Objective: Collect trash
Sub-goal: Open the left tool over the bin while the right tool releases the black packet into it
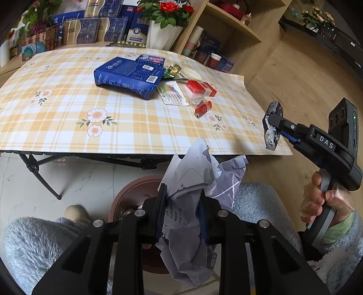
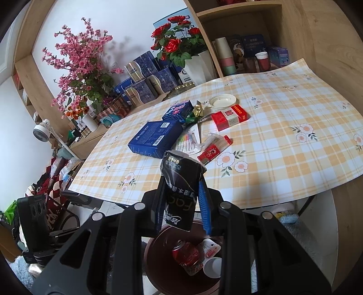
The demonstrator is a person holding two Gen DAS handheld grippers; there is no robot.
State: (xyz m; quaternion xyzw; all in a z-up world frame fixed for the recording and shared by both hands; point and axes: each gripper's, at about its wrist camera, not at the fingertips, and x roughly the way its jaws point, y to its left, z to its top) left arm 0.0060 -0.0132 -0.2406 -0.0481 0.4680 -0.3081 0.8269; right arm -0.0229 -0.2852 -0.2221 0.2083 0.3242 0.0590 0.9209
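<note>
Round brown plastic bin [image 2: 158, 256] below both tongs, mostly hidden by their frames; crushed red can [image 2: 185, 253] inside, other contents unclear. Left tongs [image 1: 181, 211] nearly closed, pinching crumpled grey-white paper wrapper [image 1: 195, 181]. Right tongs [image 2: 181, 204] clamped narrow on black printed drink carton [image 2: 179, 192]. Beyond: table with yellow plaid floral cloth [image 2: 283, 140], large blue cardboard box [image 2: 156, 136], red packets [image 2: 229, 116]. Wooden shelves [image 2: 238, 13] behind.

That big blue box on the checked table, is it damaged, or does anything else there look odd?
The large blue cardboard box looks dented: in the left wrist view its near edge bows upward off the yellow checked tablecloth. Around it lie loose wrappers and two red packets, scattered rather than tidy.
</note>
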